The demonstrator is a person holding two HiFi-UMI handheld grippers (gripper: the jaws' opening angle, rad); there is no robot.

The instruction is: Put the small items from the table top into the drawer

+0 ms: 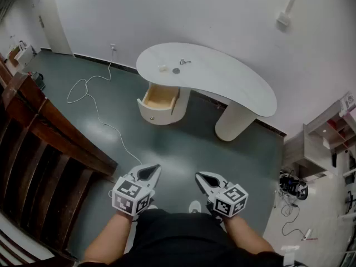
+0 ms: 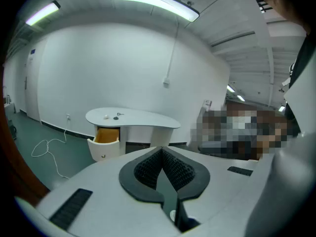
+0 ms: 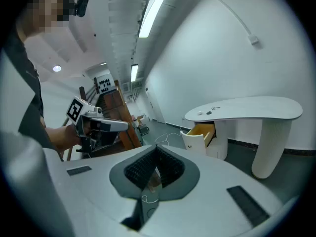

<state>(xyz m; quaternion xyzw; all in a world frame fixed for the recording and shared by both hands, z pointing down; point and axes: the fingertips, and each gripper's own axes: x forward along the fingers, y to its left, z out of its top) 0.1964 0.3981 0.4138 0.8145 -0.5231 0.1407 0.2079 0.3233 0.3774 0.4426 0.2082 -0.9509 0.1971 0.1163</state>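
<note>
Your left tool [image 1: 147, 173] and right tool [image 1: 206, 180]: both clenched, empty. White curved bench [image 1: 233, 82] with open wood-lined drawer [image 1: 159, 98] sits far off.

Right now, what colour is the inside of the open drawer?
Pale yellowish wood; the drawer shows best in the head view.

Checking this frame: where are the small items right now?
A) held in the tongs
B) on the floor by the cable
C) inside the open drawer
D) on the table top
D: the three small items lie together near the left end of the table top, above the drawer, which stands open.
</note>
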